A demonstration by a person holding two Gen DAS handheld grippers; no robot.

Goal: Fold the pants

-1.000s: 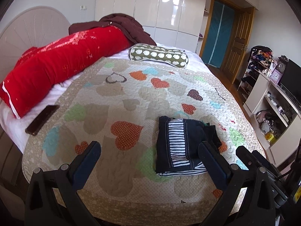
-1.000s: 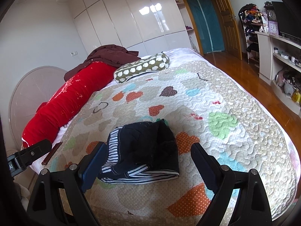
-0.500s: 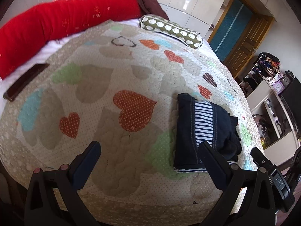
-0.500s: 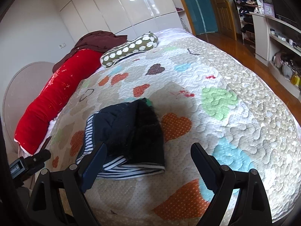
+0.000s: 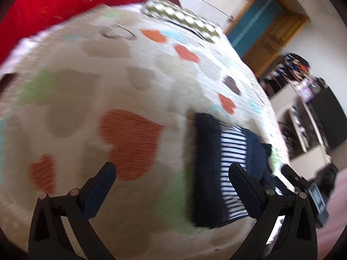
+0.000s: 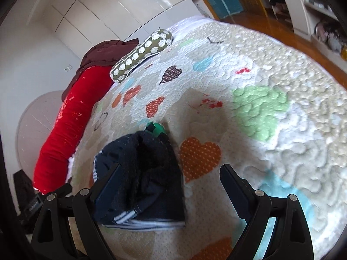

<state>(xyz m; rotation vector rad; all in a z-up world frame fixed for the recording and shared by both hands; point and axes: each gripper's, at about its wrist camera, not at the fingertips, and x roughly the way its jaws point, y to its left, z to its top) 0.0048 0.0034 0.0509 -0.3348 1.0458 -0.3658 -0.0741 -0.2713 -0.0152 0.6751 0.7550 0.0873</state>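
The pants (image 5: 225,169) lie folded in a compact dark navy bundle with a white striped band, on the heart-patterned quilt (image 5: 130,91). In the right wrist view the pants (image 6: 147,173) sit near the front edge of the bed. My left gripper (image 5: 172,178) is open and empty, with its right finger over the bundle's striped band. My right gripper (image 6: 170,181) is open and empty, low over the bundle's right edge. The left wrist view is motion-blurred.
A long red bolster (image 6: 65,134) lies along the head of the bed, with a brown garment (image 6: 104,52) and a green spotted cushion (image 6: 141,54) beyond. White shelves (image 5: 303,117) and a wooden door (image 5: 269,41) stand on the right. The other gripper (image 5: 312,197) shows by the bundle.
Both grippers have dropped lower and closer to the quilt and the folded pants. The pants have not moved. Both stay open.
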